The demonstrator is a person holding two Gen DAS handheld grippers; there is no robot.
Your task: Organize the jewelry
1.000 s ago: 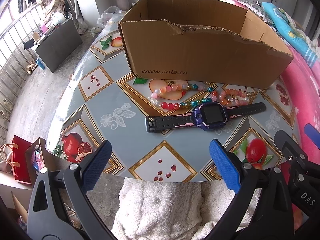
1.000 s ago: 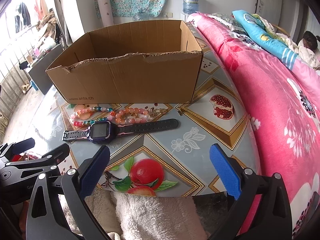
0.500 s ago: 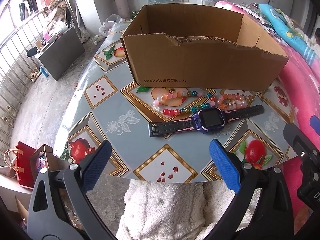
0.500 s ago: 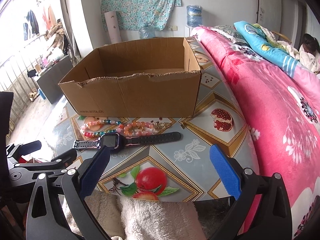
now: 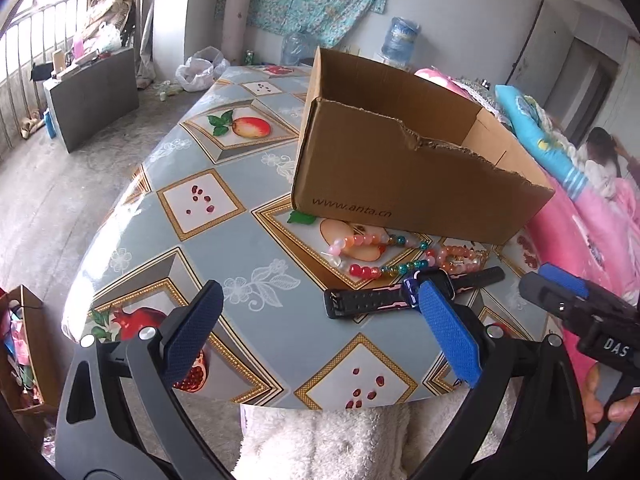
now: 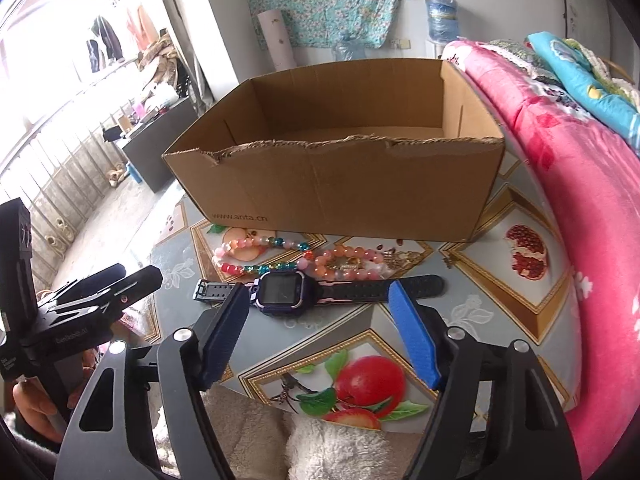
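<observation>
Jewelry lies in a row on your surface (image 6: 472, 312), just in front of the cardboard box (image 6: 344, 200): from left to right, a multicoloured bead bracelet (image 6: 256, 256), then a peach bead bracelet (image 6: 348, 262) with a small gold piece beside it, and nearer you the purple smartwatch (image 6: 280, 290), strap flat. Your left hand-held gripper (image 5: 316, 332) hangs released with nothing between its pads. Your right hand-held gripper (image 6: 320, 336) has come in from a second ago, when it hung back with jaws wide; now its jaws are closing either side of the watch face, not yet pressing. That suggests the watch goes first. The box floor is mostly hidden, and in the left view a blue pad covers the watch face.
</observation>
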